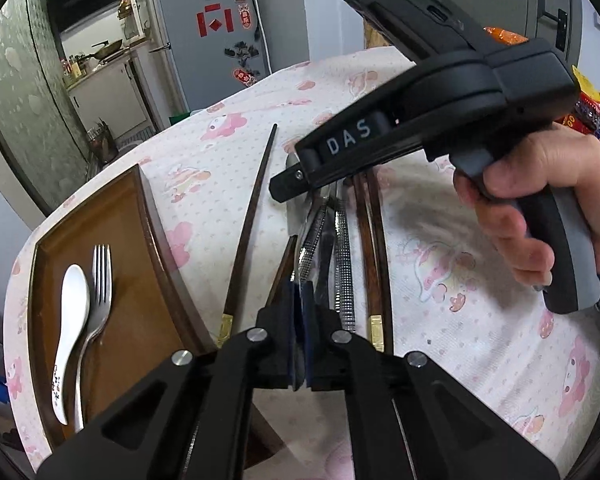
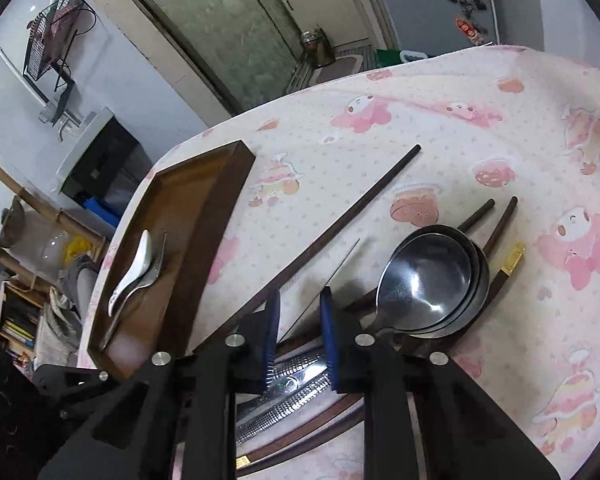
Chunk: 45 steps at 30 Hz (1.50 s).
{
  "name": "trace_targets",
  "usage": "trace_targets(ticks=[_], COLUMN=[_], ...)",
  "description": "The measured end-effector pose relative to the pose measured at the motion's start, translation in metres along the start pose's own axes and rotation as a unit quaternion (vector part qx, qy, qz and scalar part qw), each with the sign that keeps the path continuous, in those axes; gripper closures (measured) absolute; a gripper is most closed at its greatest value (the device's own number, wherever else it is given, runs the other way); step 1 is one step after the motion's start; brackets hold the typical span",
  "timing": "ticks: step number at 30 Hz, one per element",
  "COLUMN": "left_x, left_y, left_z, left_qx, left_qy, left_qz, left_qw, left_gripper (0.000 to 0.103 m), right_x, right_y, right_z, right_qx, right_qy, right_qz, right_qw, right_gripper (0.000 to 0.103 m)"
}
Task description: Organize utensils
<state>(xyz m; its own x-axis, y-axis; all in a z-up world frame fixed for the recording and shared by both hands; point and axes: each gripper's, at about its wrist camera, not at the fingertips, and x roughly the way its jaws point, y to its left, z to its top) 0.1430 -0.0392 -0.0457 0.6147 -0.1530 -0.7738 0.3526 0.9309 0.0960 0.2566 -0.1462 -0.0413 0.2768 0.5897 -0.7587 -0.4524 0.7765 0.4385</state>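
Note:
Two nested metal spoons lie on the pink tablecloth, their textured handles running toward me among dark chopsticks. My left gripper has its blue pads pressed together on the end of one spoon handle. My right gripper hangs just above the handles near the bowls, its pads apart and touching nothing. From the left wrist it shows as a black gripper held in a hand. The brown wooden tray at the left holds a white ceramic spoon and a fork.
A pair of gold-tipped chopsticks lies right of the handles, and one chopstick lies between tray and spoons. The tray sits near the table's left edge. A fridge and snack packets stand beyond the table.

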Motion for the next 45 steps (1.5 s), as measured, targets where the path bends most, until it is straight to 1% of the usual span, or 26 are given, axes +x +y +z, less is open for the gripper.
trace_targets(ticks=[2,4,8,12,16,20,23,26,32,40,42,43,44,45], left_x=[-0.002,-0.005,-0.016,-0.032,-0.049,-0.066,-0.072,-0.069,-0.055,-0.044,-0.042,-0.042,-0.042,-0.042], left_y=[-0.001,0.000,0.003,0.010,0.026,0.052,0.070,0.086,0.102,0.117,0.122,0.123,0.125,0.125], left_z=[-0.001,-0.001,0.000,-0.003,-0.013,-0.031,-0.044,-0.053,-0.064,-0.067,-0.067,-0.067,-0.067,-0.067], left_qx=[0.000,-0.004,-0.005,-0.010,-0.019,-0.034,-0.046,-0.057,-0.066,-0.072,-0.076,-0.078,-0.080,-0.083], left_qy=[-0.006,-0.011,-0.021,-0.034,-0.040,-0.037,-0.030,-0.017,-0.001,0.009,0.009,0.009,0.009,0.009], left_qz=[0.001,-0.005,-0.005,0.000,0.011,0.029,0.043,0.052,0.056,0.070,0.076,0.077,0.078,0.081], left_qw=[1.0000,0.9999,0.9997,0.9994,0.9990,0.9983,0.9976,0.9969,0.9963,0.9949,0.9941,0.9940,0.9937,0.9932], left_gripper=[0.097,0.097,0.097,0.097,0.097,0.097,0.097,0.097,0.097,0.097,0.095,0.095,0.092,0.091], right_x=[-0.005,-0.009,-0.023,-0.028,-0.023,-0.004,0.017,0.037,0.063,0.081,0.083,0.083,0.082,0.079], right_y=[-0.001,-0.001,0.005,0.023,0.053,0.089,0.110,0.124,0.134,0.141,0.142,0.142,0.141,0.140], right_z=[-0.002,-0.003,0.000,0.005,0.008,0.012,0.014,0.015,0.013,0.015,0.015,0.014,0.011,0.010], right_qx=[0.002,0.010,0.015,0.010,-0.006,-0.022,-0.032,-0.039,-0.053,-0.064,-0.068,-0.068,-0.070,-0.070], right_qy=[-0.013,-0.021,-0.034,-0.040,-0.038,-0.031,-0.024,-0.015,-0.007,-0.018,-0.013,-0.009,-0.006,-0.010], right_qz=[0.000,0.007,0.015,0.021,0.025,0.051,0.063,0.060,0.040,0.043,0.043,0.046,0.050,0.052], right_qw=[1.000,1.000,0.999,0.999,0.999,0.998,0.997,0.997,0.998,0.997,0.997,0.997,0.996,0.996], right_gripper=[0.088,0.088,0.089,0.089,0.089,0.089,0.089,0.089,0.089,0.089,0.089,0.087,0.079,0.072])
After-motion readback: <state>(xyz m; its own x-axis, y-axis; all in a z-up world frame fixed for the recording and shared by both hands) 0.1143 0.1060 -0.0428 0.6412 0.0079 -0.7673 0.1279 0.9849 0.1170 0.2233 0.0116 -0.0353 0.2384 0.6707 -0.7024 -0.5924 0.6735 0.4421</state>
